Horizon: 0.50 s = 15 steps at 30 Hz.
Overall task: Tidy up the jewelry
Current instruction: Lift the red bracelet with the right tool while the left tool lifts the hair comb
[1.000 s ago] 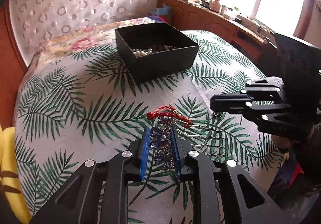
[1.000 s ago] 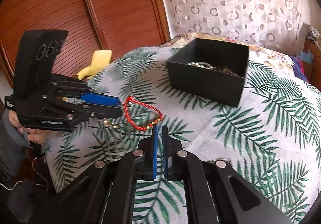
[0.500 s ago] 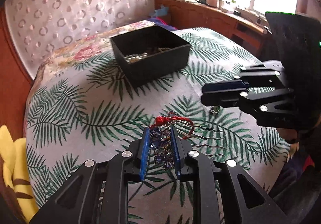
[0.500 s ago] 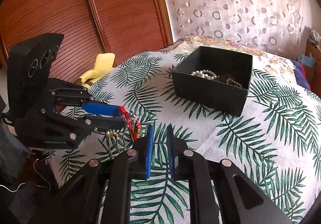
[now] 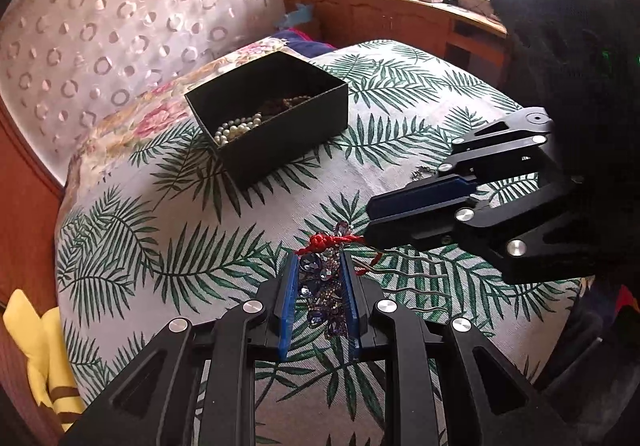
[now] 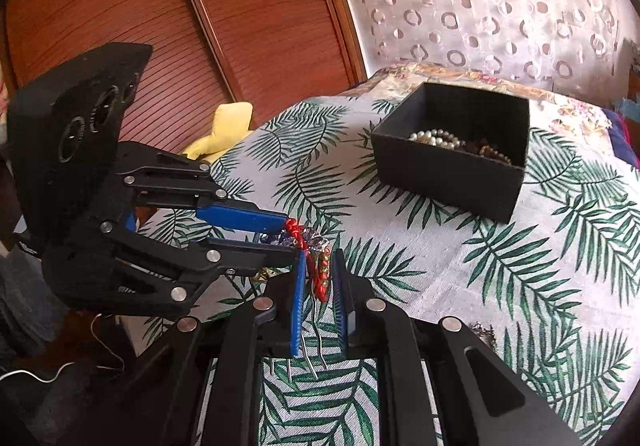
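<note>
My left gripper (image 5: pixel 319 262) is shut on a purple rhinestone hair comb (image 5: pixel 324 298) and holds it above the leaf-print cloth, with its metal prongs (image 5: pixel 416 282) pointing right. A red cord bracelet (image 5: pixel 324 242) is tangled on the comb's tip. My right gripper (image 6: pixel 318 266) is open around the red bracelet (image 6: pixel 320 274), its fingers on either side and the comb's prongs (image 6: pixel 312 346) hanging between them. It also shows in the left wrist view (image 5: pixel 370 224), tips at the red cord. A black box (image 5: pixel 268 126) with pearl and brown bead strands sits farther back.
A small chain piece (image 5: pixel 420 174) lies on the cloth behind the right gripper, and another small piece (image 6: pixel 482 330) lies at the right. A yellow plush (image 6: pixel 224 130) lies at the bed's left edge by the wooden wardrobe. A wooden desk (image 5: pixel 400 14) stands under the window.
The left gripper has lifted the comb with the red bracelet caught on it. The right gripper has opened and moved in, so its fingers now flank the bracelet.
</note>
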### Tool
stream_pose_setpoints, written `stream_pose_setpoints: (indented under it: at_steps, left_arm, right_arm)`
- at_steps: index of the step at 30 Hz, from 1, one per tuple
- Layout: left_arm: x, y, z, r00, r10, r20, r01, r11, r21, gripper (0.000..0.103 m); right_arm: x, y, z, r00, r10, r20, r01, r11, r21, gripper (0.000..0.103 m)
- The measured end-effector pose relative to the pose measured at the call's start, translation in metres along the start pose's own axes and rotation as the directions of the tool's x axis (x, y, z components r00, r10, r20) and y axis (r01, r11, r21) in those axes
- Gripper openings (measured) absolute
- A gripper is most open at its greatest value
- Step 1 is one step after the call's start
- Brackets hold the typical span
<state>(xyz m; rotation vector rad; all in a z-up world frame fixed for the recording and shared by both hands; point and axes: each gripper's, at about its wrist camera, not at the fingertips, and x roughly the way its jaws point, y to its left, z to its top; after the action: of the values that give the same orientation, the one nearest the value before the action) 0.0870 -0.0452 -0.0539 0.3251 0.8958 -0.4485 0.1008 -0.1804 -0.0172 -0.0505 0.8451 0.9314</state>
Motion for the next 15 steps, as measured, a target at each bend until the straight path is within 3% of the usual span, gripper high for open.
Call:
stream_pose_setpoints:
  at_steps: [6,8,15]
  left_arm:
    - [0.0010,0.0004,-0.0029,1.000,-0.005,0.002,0.005,1.000,-0.009,0.019]
    - [0.0006,0.0003,-0.0040,1.000,-0.009,0.005,0.009,1.000,-0.013,0.019]
    - [0.0027,-0.0013,-0.0063,1.000,-0.015,0.000,0.015,1.000,-0.011,0.019]
  right_arm:
    - [0.0071,-0.0048,-0.0019,0.999,0.030,-0.025,-0.030,0.999,0.030,0.015]
    - [0.0080,-0.0054,-0.0023,0.998,0.054,-0.030,-0.053,0.998,0.035,0.004]
    - [0.0019,-0.0057,-0.0002,0.999,0.039,-0.003,-0.039,0.999,0.027,0.003]
